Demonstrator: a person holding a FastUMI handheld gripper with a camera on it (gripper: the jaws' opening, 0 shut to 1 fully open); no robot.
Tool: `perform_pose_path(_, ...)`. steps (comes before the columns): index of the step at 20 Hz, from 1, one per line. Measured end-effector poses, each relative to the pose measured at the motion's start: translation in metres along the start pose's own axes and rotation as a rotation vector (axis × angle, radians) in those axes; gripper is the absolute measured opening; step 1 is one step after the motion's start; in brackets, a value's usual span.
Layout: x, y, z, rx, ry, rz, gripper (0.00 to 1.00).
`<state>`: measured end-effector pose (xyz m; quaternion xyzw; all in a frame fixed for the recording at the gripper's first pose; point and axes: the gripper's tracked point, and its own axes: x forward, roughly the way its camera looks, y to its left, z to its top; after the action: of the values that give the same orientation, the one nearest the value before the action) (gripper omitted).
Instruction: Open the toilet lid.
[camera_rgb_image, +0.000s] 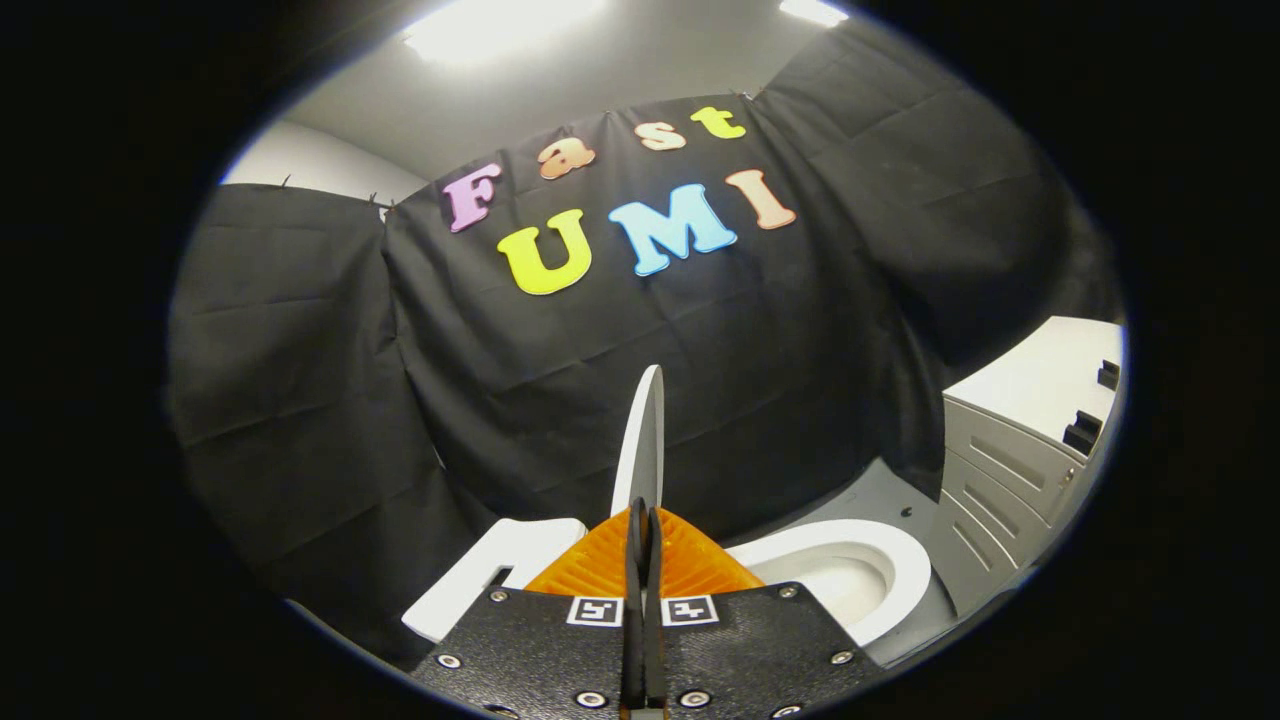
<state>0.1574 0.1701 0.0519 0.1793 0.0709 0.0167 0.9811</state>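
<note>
The white toilet lid (648, 430) stands raised, seen edge-on, rising from between my fingertips against the black cloth wall. My gripper (640, 520) is shut on the lid's rim, with both fingers pressed against its two faces. To the right of the fingers and lower down, the white seat ring and open bowl (850, 575) lie uncovered. The white tank (490, 580) shows to the left of the fingers.
A grey-white cabinet (1020, 450) with drawers stands to the right of the bowl, with a strip of grey floor (880, 495) between them. Black cloth (400, 400) hangs close behind and to the left of the toilet.
</note>
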Motion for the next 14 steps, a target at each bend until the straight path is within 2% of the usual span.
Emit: perform_pose_path(14, 0.004, 0.087, -0.008, -0.11, -0.003, 0.133, 0.0)
